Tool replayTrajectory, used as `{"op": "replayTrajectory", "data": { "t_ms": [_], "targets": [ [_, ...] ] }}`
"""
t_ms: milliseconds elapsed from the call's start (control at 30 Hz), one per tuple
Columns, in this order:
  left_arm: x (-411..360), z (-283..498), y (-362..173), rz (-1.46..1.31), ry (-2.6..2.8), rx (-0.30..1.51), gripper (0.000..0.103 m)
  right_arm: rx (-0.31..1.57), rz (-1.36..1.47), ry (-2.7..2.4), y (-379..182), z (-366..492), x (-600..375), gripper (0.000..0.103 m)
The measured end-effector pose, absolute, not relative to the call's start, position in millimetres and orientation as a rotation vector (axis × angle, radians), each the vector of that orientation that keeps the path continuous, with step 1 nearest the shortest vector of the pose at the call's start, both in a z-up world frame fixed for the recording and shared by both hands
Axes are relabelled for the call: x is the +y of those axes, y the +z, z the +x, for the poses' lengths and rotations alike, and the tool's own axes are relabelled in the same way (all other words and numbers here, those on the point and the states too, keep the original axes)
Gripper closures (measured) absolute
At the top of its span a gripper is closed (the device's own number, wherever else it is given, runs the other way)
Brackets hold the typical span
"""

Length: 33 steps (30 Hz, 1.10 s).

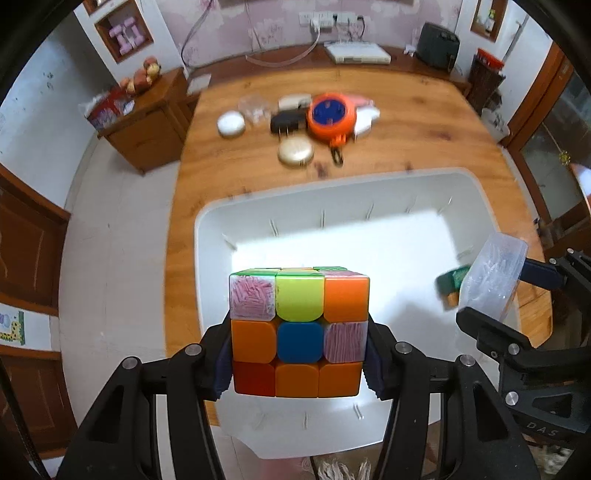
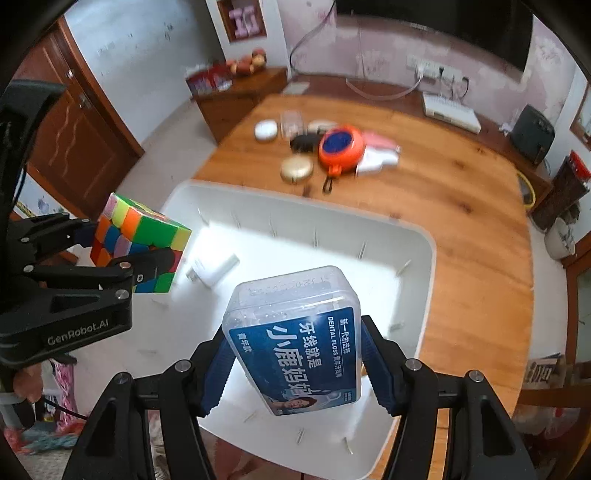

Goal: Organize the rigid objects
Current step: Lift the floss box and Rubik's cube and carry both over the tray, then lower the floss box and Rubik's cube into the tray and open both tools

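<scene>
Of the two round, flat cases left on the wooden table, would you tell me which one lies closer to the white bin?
The gold round case, just past the bin's far rim; the white one lies further back, leftward.

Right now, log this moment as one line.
left gripper: shut on cube | right gripper: shut on floss box | both above white bin | other items on table

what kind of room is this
Most likely a home living room: a wooden table, a low wooden cabinet bearing fruit, and a wall power strip above a white set-top box.
</scene>
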<state>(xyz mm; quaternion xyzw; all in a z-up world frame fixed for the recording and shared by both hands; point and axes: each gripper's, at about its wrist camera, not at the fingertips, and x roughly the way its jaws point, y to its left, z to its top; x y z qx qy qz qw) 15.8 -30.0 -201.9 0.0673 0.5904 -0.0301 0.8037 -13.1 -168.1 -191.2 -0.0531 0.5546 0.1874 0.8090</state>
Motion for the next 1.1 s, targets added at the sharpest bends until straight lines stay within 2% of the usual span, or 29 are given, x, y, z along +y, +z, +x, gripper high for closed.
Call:
{"op": "replayTrajectory", "data": {
  "t_ms": [233, 767, 833, 900, 967, 1033, 1100],
  "targets": [
    [-34.8, 6.6, -239.3, 0.168, -0.071, 1.313, 0.044, 1.277, -0.138, 0.354, -239.1, -13.6, -159.0, 0.038],
    [-44.9, -3.7, -294.2, 0.238, -0.029, 1.407, 0.043, 1.376, -0.211, 0.312, -293.2, -17.1, -153.4, 0.037],
    [-46.7, -2.5, -296.8, 0.244, -0.030, 1.421, 0.043, 1.387, -0.206, 0.315, -296.7, -18.0, -153.1, 0.034],
    [-48.3, -0.1, -298.9, 0.247, -0.032, 1.428, 0.043, 1.387, -0.197, 0.323, -297.4, -19.8, -153.7, 0.025],
    [-48.2, 2.9, -301.0, 0.236, -0.037, 1.440, 0.043, 1.369, -0.185, 0.324, -295.5, -20.8, -155.5, 0.024],
    [-45.3, 5.8, -301.6, 0.227, -0.042, 1.449, 0.035, 1.371, -0.176, 0.323, -296.2, -20.4, -156.7, 0.024],
    [-41.6, 9.2, -299.0, 0.247, -0.021, 1.435, 0.013, 1.374, -0.166, 0.318, -297.2, -20.2, -157.4, 0.024]
  ]
}}
